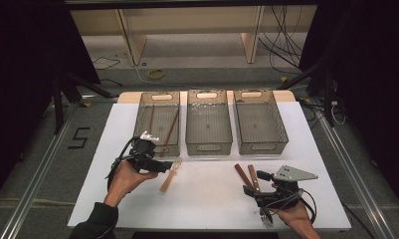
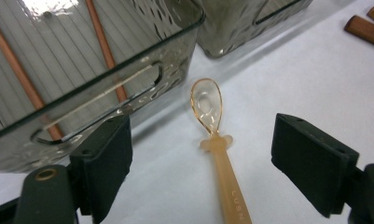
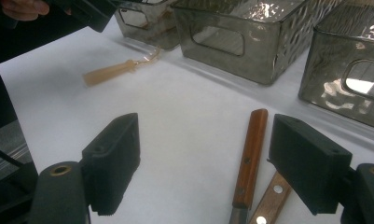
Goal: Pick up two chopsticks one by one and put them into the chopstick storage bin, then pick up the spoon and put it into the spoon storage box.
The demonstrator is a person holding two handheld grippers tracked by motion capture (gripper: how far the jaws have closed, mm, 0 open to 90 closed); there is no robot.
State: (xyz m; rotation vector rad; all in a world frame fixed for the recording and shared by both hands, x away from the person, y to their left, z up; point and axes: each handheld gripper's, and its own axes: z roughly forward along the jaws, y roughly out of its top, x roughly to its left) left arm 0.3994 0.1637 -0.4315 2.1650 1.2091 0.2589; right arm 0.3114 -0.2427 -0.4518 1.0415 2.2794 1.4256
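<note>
A translucent amber spoon (image 1: 168, 178) lies on the white table cover, bowl toward the left bin. My left gripper (image 1: 168, 166) stands open over it. In the left gripper view the spoon (image 2: 220, 154) runs up between the two wide-apart pads, and neither pad touches it. My right gripper (image 1: 255, 184) is open at the front right, above two wooden-handled utensils (image 1: 244, 176). In the right gripper view one wooden handle (image 3: 250, 154) lies between the jaws close to the right pad (image 3: 306, 163), and the other handle (image 3: 268, 201) passes under that pad. The spoon (image 3: 111, 72) lies farther off there.
Three smoky clear bins stand in a row at the back: the left bin (image 1: 157, 147) holds two brown chopsticks (image 1: 171, 127), then the middle bin (image 1: 208, 148) and right bin (image 1: 261, 148). The white cover (image 1: 207, 199) spans the front. Metal tines (image 1: 264, 217) poke out by the right hand.
</note>
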